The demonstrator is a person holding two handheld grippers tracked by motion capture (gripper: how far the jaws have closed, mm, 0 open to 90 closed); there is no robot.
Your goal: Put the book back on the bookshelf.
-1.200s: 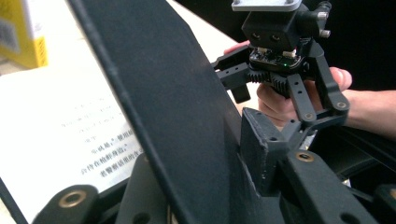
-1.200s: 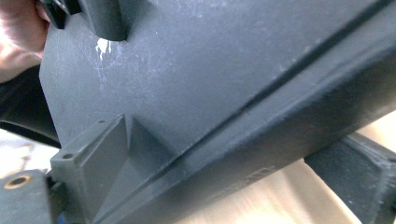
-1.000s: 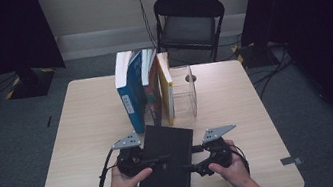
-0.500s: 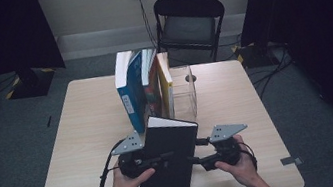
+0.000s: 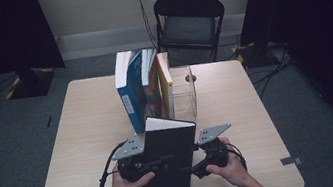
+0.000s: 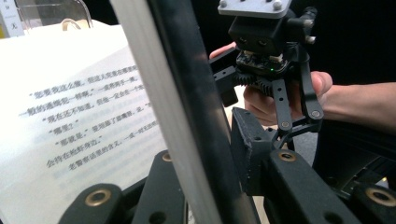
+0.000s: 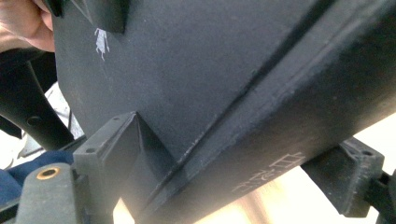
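A black-covered book [image 5: 166, 167] is tilted up at the table's near edge, its white page edge at the top. My left gripper [image 5: 157, 164] is shut on its left side. In the left gripper view the jaws [image 6: 205, 154] clamp the dark cover edge [image 6: 187, 93], with printed pages [image 6: 70, 116] to the left and the other gripper [image 6: 233, 81] beyond. My right gripper [image 5: 192, 168] is at the book's right side. In the right gripper view its jaws [image 7: 233, 161] straddle the black spine [image 7: 187, 60]; they have just been opening and do not squeeze it.
Several books [image 5: 145, 86] stand upright mid-table against a clear plastic holder [image 5: 185, 93]. The wooden table [image 5: 85, 136] has bare surface left and right. A black folding chair [image 5: 189, 24] stands behind it, and cables lie on the floor at the right.
The book lay flat a second ago; its far edge has lifted and it now stands tilted, white page edge showing. Both hands stayed about where they were.
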